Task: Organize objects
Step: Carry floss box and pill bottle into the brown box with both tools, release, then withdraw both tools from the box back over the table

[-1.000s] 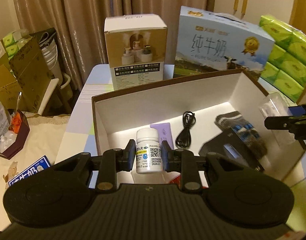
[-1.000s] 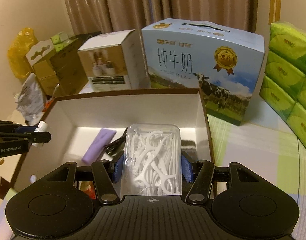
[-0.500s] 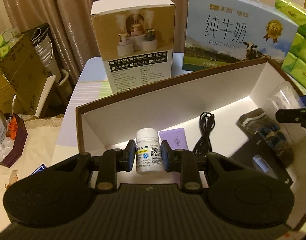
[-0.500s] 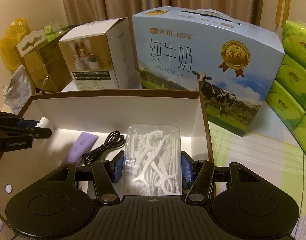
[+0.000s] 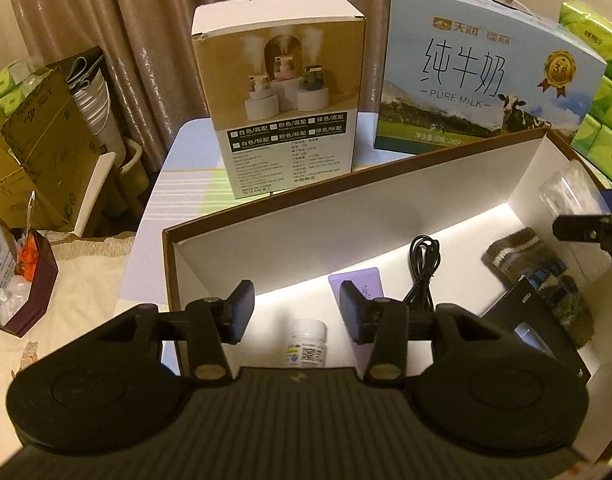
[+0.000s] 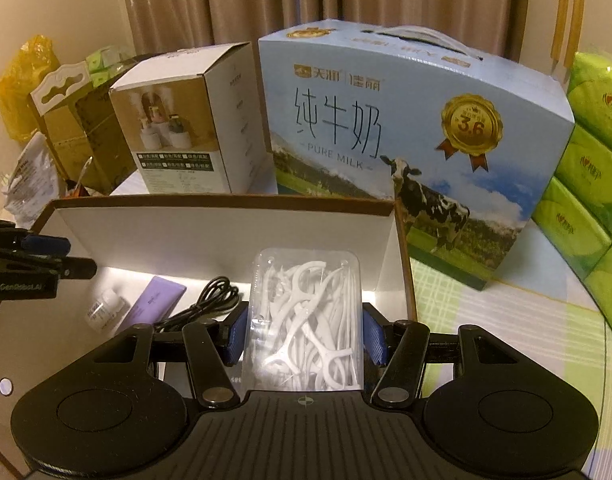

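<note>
An open box with a brown rim and white inside lies on the table. My left gripper hangs open over its near left corner. A small white pill bottle stands free on the box floor just below the spread fingers, also visible in the right wrist view as the pill bottle. My right gripper is shut on a clear case of white floss picks, held above the right end of the box.
Inside the box lie a purple card, a coiled black cable, a knitted sock and a black packet. Behind it stand a humidifier carton and a milk carton. Green tissue packs line the right.
My left gripper moved forward over the box, opened and let go of the pill bottle, which now stands on the box floor. The right gripper advanced slightly, still holding the floss case.
</note>
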{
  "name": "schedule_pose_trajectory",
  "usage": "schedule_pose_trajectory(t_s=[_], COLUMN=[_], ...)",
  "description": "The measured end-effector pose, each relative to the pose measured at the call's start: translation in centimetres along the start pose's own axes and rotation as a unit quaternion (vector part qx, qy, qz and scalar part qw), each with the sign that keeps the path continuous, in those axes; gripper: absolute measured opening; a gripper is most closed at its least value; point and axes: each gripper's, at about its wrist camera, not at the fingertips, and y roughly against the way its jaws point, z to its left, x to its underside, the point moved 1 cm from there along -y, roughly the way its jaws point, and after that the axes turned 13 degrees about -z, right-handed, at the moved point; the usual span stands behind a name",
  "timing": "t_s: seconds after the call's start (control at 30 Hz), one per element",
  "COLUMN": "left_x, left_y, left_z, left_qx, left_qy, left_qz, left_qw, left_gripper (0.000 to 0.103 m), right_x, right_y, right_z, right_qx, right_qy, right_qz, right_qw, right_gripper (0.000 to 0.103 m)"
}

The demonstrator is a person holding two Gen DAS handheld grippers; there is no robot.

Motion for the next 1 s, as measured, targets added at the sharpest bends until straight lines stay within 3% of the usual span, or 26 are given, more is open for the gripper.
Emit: schedule_pose_trajectory(t_s=[0.1, 0.17, 0.37, 0.7, 1.0], left_x=[0.1, 0.1, 0.3, 0.6, 1.7], left_y=[0.4, 0.7, 2.5, 6.6, 11.0], left_z=[-0.2, -0.3, -0.4, -0.8, -1.4], left_qx=[0.002, 0.003, 0.007, 0.004, 0.005], left_qy=[0.001, 0.002, 0.013, 0.026, 0.046], left_qz=[-0.001, -0.002, -0.007, -0.014, -0.016], left_qw=[1.0000, 1.0000, 0.9999, 0.9995, 0.9988], left_gripper=[0.054, 0.055, 0.070, 0.084, 0.088], right_x=[-0.3, -0.6, -0.6, 0.7, 1.9], right_y=[0.4, 0.8, 2.6, 6.3, 10.0], right_z=[0.2, 0.2, 0.2, 0.4, 1.0], right_qx=[0.008, 0.014, -0.006, -0.025, -0.030], right_qy=[0.012, 0.013, 0.002, -0.032, -0.058], right_qz=[-0.035, -0.046, -0.051, -0.048, -0.055], right_qw=[0.999, 0.999, 0.999, 0.998, 0.996], right_gripper=[0.059, 0.076, 0.077, 0.088, 0.093])
